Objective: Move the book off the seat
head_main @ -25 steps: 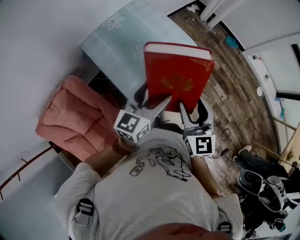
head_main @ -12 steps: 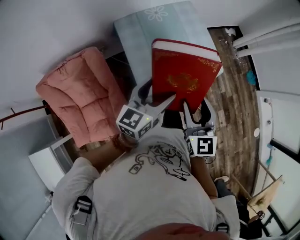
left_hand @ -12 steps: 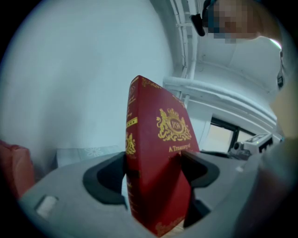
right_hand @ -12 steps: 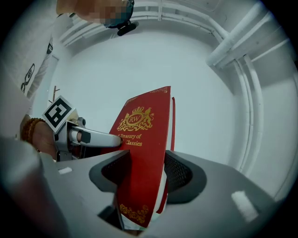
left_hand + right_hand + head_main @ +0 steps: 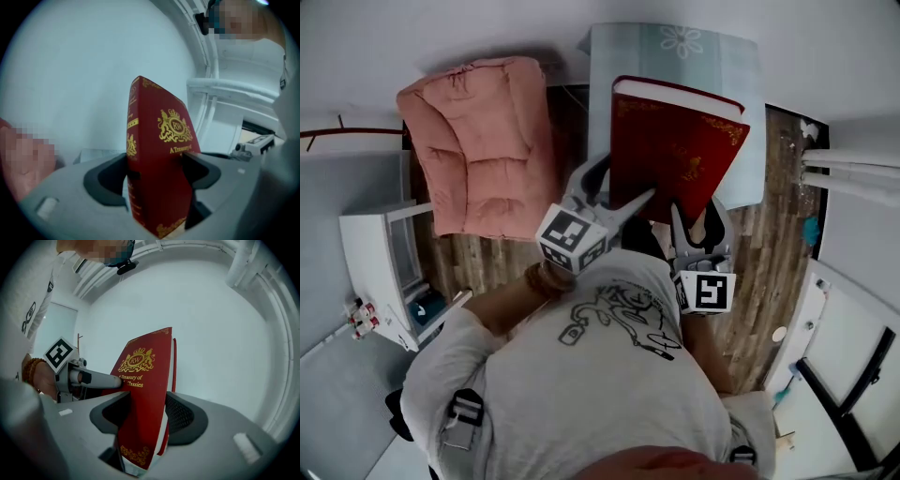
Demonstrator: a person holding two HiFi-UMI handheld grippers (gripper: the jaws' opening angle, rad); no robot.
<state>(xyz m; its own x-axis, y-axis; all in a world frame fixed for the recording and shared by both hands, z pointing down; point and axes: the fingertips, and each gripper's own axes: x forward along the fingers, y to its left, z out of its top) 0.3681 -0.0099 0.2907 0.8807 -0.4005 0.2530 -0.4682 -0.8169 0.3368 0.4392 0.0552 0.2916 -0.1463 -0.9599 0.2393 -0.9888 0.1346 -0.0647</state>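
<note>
A thick red book [image 5: 675, 150] with gold print is held up in front of the person, clear of the pink cushioned seat [image 5: 483, 145] at the upper left. My left gripper [image 5: 614, 192] is shut on the book's near left corner, and my right gripper [image 5: 697, 217] is shut on its near right edge. The left gripper view has the book [image 5: 154, 159] standing upright between the jaws of the left gripper [image 5: 157, 171]. In the right gripper view the book [image 5: 143, 380] fills the gap of the right gripper [image 5: 143, 416], with the left gripper's finger [image 5: 93, 378] on its cover.
A pale blue surface with a flower print [image 5: 675, 47] lies beyond the book, next to the seat. A white cabinet [image 5: 380, 262] stands at the left. Wood floor [image 5: 769, 244] runs down the right, with white walls around.
The person has turned with the book, so the room has swung round in view. The seat moved from beside the grippers to the upper left. Both grips on the book are unchanged.
</note>
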